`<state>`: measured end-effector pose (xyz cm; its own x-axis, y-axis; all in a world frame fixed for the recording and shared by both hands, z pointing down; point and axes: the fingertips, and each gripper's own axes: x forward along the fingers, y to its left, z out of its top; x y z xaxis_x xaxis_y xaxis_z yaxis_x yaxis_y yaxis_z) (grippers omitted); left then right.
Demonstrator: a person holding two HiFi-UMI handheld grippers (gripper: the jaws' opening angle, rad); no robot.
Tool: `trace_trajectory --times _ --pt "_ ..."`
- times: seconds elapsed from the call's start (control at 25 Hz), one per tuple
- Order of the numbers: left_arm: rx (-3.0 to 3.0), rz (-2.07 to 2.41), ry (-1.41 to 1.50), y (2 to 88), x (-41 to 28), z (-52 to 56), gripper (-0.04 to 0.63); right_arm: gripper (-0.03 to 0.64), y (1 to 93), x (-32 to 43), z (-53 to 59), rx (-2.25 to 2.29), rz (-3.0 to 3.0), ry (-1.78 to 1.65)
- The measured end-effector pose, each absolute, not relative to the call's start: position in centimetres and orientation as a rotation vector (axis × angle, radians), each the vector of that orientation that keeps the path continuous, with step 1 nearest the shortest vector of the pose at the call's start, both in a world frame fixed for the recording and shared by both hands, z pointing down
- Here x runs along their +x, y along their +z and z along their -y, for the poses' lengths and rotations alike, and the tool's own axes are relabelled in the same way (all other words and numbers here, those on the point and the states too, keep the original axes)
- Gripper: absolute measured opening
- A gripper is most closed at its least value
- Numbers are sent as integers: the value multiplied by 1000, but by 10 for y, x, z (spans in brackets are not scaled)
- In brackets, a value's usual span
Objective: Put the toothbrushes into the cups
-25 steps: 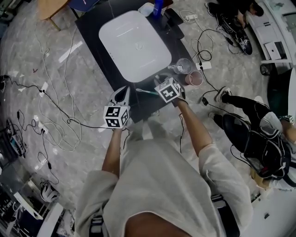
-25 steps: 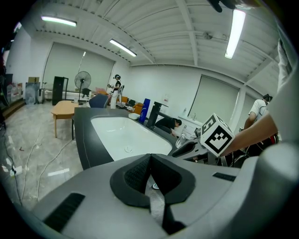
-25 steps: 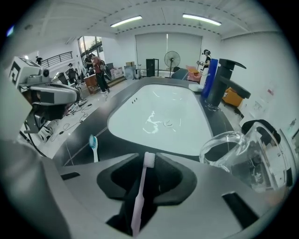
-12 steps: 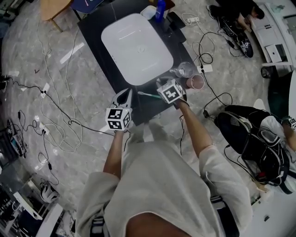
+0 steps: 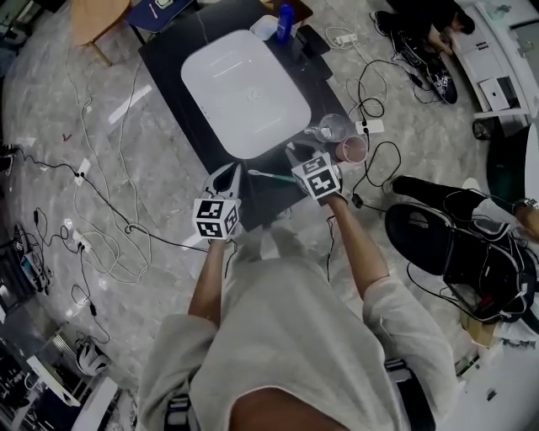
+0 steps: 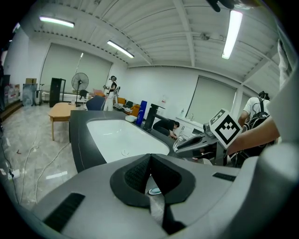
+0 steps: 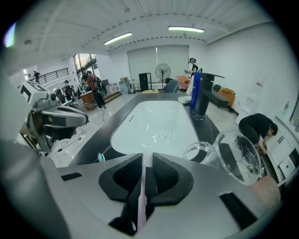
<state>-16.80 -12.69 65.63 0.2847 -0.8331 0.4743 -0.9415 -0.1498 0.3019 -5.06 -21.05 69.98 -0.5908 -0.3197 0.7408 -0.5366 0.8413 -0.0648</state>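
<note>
The left forearm [image 5: 209, 282] and right forearm [image 5: 358, 248] both reach forward, each ending behind its gripper's marker cube. The right gripper [image 7: 145, 163] tilts steeply down. Its jaws have just been closing, and they clamp a pink toothbrush handle [image 7: 141, 198] between the pads. The left gripper [image 6: 149, 161], off the right one's left side, slants down more gently, its jaws pressed together.

Black countertop [image 5: 164, 59]: a white oval basin [image 5: 244, 88] fills most of its top, leaving narrow bare strips round the rim. Far end blocked by a black faucet [image 7: 205, 95] and tall blue bottle [image 5: 285, 17]. Right edge holds a clear glass mug [image 5: 333, 128] with a pink cup [image 5: 354, 148] just beside it, open air above both; on the front strip, one green toothbrush [image 5: 271, 176] lies across.
</note>
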Motion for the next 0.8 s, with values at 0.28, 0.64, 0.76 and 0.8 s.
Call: trace_trajectory --times 0.28,0.64,0.76,0.8 --pt "2050 1591 254 644 -165 132 26 81 650 -40 208 741 2366 317" --pt "2092 1613 243 622 -162 135 26 81 583 -30 212 890 2520 294" --pt "2108 1616 236 613 -160 138 26 81 567 -27 214 927 2554 301" --pt "2113 1616 232 611 -159 139 26 80 563 -26 216 936 2565 307"
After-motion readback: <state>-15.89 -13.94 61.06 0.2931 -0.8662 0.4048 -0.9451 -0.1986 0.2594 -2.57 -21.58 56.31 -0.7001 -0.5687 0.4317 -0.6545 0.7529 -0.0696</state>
